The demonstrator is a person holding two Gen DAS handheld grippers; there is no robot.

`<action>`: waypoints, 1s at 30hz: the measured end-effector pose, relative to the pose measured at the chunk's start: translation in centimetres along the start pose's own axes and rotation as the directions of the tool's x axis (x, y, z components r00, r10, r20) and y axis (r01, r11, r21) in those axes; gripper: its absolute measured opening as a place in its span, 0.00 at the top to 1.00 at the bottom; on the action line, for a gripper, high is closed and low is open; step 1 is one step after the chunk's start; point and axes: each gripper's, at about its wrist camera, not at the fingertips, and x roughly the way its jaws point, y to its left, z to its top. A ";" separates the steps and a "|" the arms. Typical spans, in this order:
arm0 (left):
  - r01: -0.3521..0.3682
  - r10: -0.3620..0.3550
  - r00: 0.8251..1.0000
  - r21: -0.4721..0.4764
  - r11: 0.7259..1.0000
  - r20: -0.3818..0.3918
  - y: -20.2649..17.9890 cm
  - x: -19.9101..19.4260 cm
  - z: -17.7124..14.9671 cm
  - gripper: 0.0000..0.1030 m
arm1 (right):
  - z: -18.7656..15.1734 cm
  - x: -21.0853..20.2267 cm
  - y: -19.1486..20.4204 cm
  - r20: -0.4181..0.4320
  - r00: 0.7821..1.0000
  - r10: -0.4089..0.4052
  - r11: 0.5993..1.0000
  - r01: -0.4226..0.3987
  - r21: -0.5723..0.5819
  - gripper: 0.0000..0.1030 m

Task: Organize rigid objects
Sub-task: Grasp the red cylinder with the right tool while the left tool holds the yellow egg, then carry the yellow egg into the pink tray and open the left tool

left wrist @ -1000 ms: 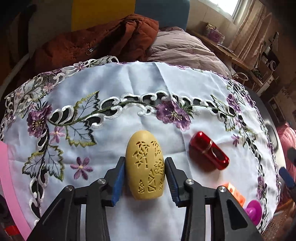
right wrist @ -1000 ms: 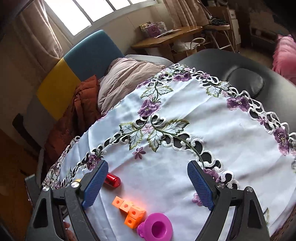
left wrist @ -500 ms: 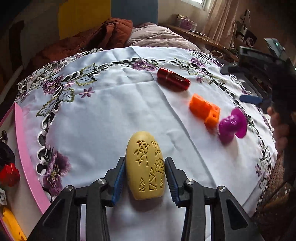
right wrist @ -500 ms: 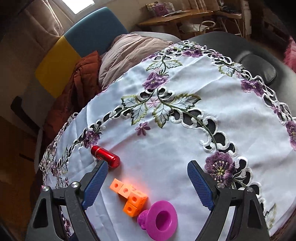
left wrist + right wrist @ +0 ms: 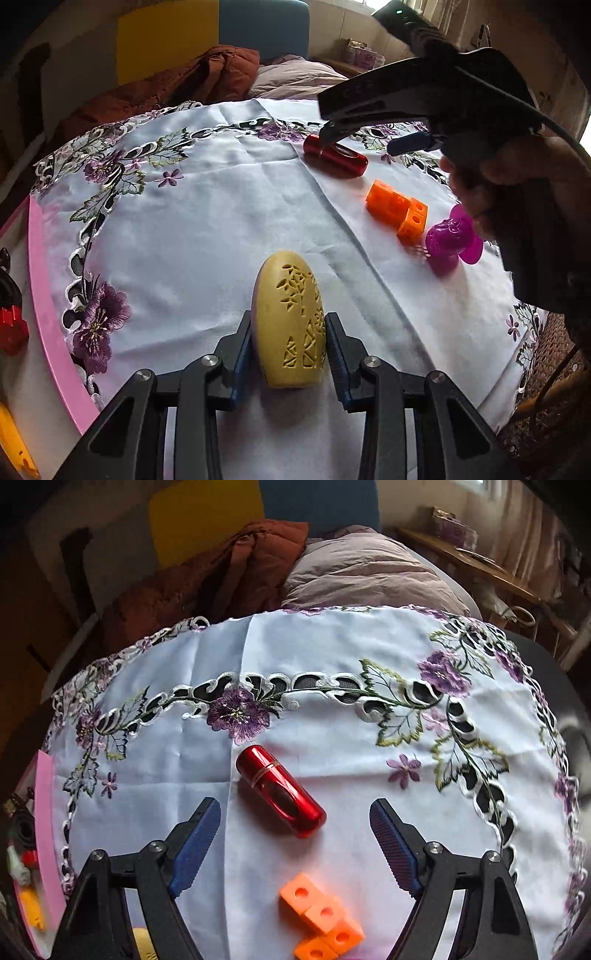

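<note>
- In the left wrist view the left gripper (image 5: 288, 332) sits at 6 o'clock, its jaws closing with the yellow oval piece (image 5: 290, 317) between them; both blue pads (image 5: 242, 354) lie against the piece's sides, so it is clamped.
- The yellow oval piece has cut-out patterns on its upper face and points away toward 12 o'clock over the white embroidered tablecloth (image 5: 192, 229).
- The red cylinder (image 5: 336, 157) lies on its side on the cloth at about 1 o'clock from the oval piece, well apart from it.
- The orange block cluster (image 5: 397, 212) lies toward 2 o'clock, between the red cylinder and the magenta spool (image 5: 452, 240), which lies just beside the blocks.
- A pink tray (image 5: 40, 280) runs along the 9 o'clock edge, with red and yellow items in it too cropped to identify.
- The right gripper (image 5: 365, 142) comes in from 2 o'clock in the same view, held by a hand (image 5: 517, 184), its tips above the red cylinder.
- In the right wrist view the right gripper (image 5: 295, 834) stands wide, its jaws closing slightly, touching nothing; the red cylinder (image 5: 280, 792) lies diagonally between the fingers, clear of both pads.
- The orange block cluster (image 5: 323, 919) lies at 6 o'clock of the cylinder, near it but apart.
- A rust-brown jacket (image 5: 221, 576) and a pale quilt (image 5: 362, 572) lie beyond the cloth at 12 o'clock.
</note>
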 end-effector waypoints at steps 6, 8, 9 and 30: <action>0.010 -0.010 1.000 -0.017 1.000 0.005 0.1 -0.1 0.0 0.65 | 0.2 2.5 1.4 -0.061 0.997 -0.041 0.997 0.037 -0.075 0.75; 0.018 -0.018 1.000 -0.026 0.999 0.010 0.3 -0.1 -0.1 0.65 | -0.6 1.5 2.2 -0.072 0.997 0.025 0.996 -0.031 -0.085 0.75; 0.019 -0.018 1.000 -0.027 0.999 0.013 0.3 -0.1 -0.1 0.65 | -1.1 0.9 2.7 -0.076 0.996 0.046 0.994 -0.053 -0.095 0.75; -0.049 0.052 0.997 -0.033 0.998 0.066 -0.1 -3.3 -1.4 0.72 | -6.7 0.0 6.2 -0.071 0.992 0.105 0.958 -0.120 -0.262 0.74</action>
